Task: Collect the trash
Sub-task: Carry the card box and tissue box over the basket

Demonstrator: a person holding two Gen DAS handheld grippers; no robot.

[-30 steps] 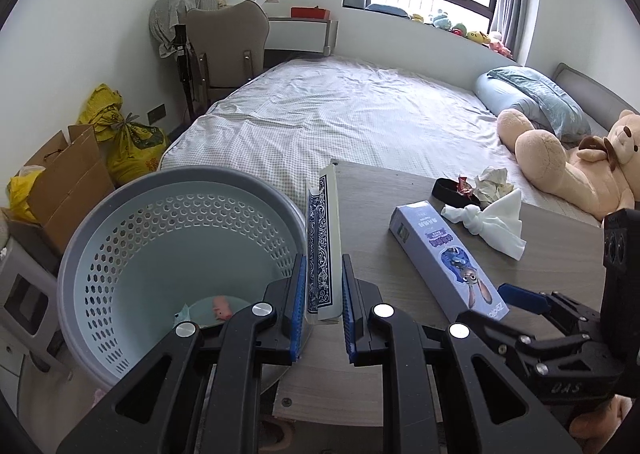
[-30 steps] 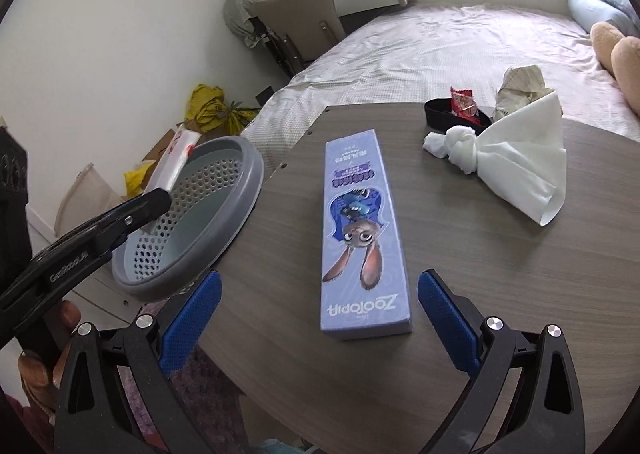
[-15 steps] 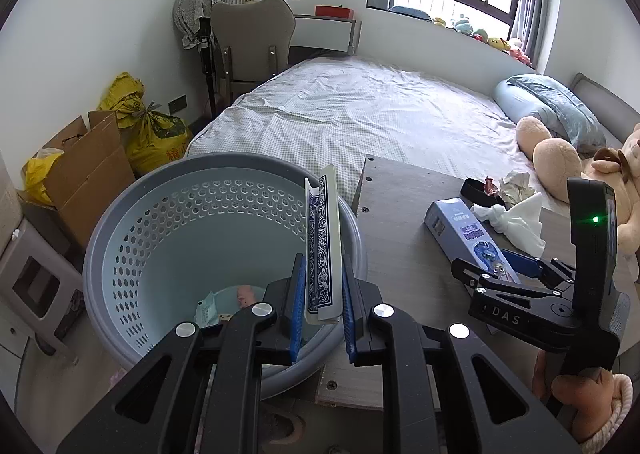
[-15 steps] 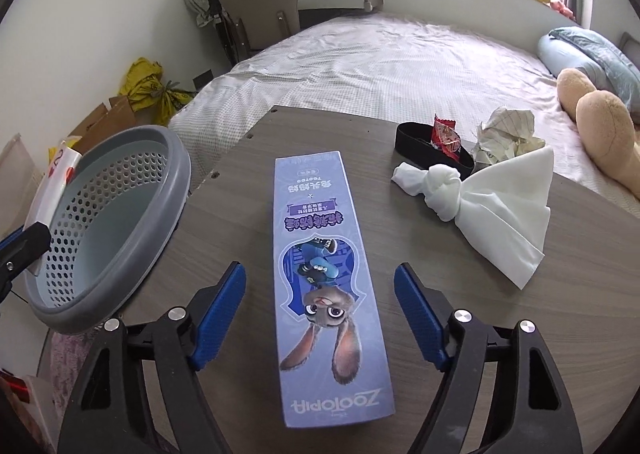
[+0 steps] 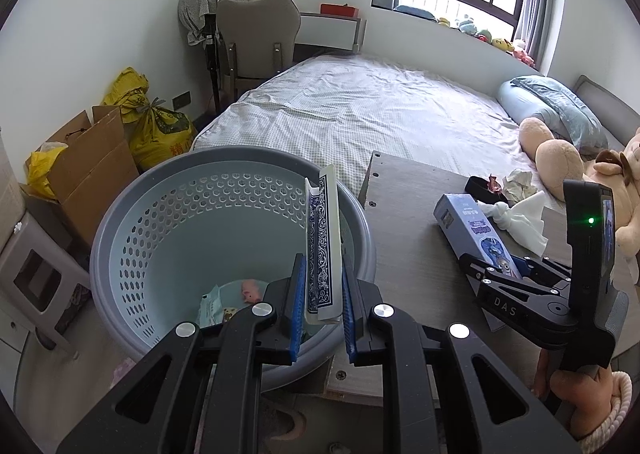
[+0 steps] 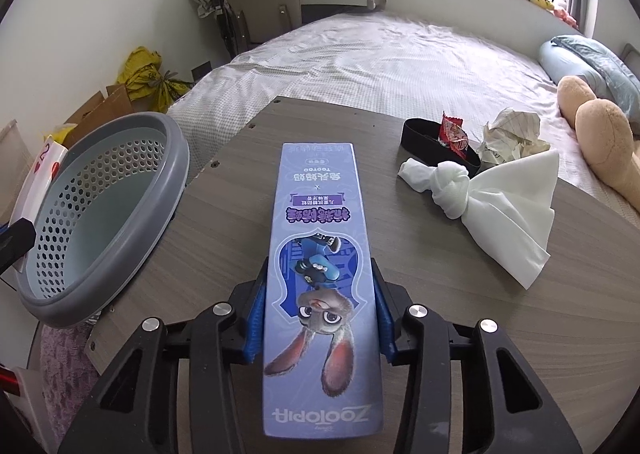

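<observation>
Gripping purple box [image 6: 320, 274] on table [image 6: 440, 334]: right gripper [image 6: 320, 318] jaws just closed onto its sides. Left gripper [image 5: 322, 310] clamps card pack [image 5: 323, 250] over basket [image 5: 168, 238]. Next: release pack, lift box across.

Grey rim and pale blue perforated wall on the basket [image 5: 168, 214] at lower left. Navy scrollwork with white border on the card pack [image 5: 322, 250] at centre. Lavender-blue, printed with a grey cartoon rabbit, on the box [image 6: 320, 254] at centre. White for the knotted cloth [image 6: 500, 198] at right. Grey wood grain across the table [image 6: 460, 314]. Yellow on the sacks [image 5: 156, 126] at left.
</observation>
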